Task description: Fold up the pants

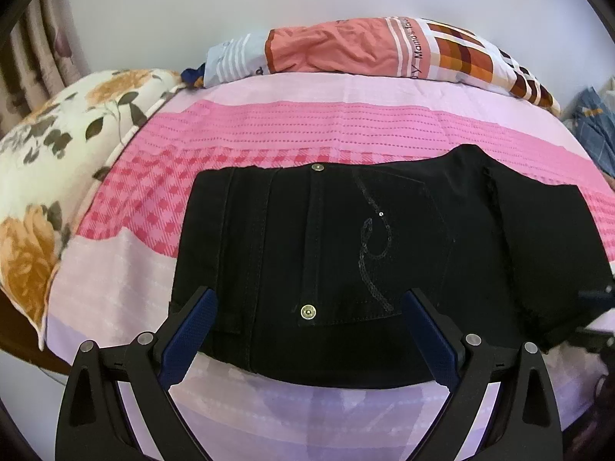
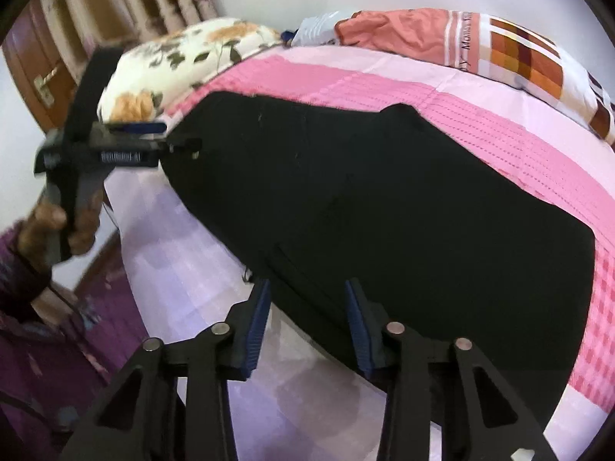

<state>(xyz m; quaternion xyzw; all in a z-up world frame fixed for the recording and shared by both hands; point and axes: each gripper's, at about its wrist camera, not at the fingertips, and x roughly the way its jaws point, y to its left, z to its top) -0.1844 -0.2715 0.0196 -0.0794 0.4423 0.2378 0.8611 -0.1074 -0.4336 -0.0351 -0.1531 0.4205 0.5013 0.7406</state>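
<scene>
Black pants [image 1: 365, 253] lie folded in a flat block on the pink bedspread, a back pocket with a sequin swirl and two metal rivets facing up. They also show in the right wrist view [image 2: 384, 199]. My left gripper [image 1: 309, 303] is open, its blue pads either side of the pants' near edge, just above the cloth. It also shows in the right wrist view [image 2: 180, 136], at the pants' left end. My right gripper [image 2: 307, 288] is open over the near edge of the pants, holding nothing.
The bed [image 1: 115, 292] has a pink and lilac cover. A floral pillow [image 1: 50, 176] lies at the left, and a folded orange patchwork quilt [image 1: 369, 50] along the far edge. A wooden door [image 2: 34, 77] and curtains stand at the left.
</scene>
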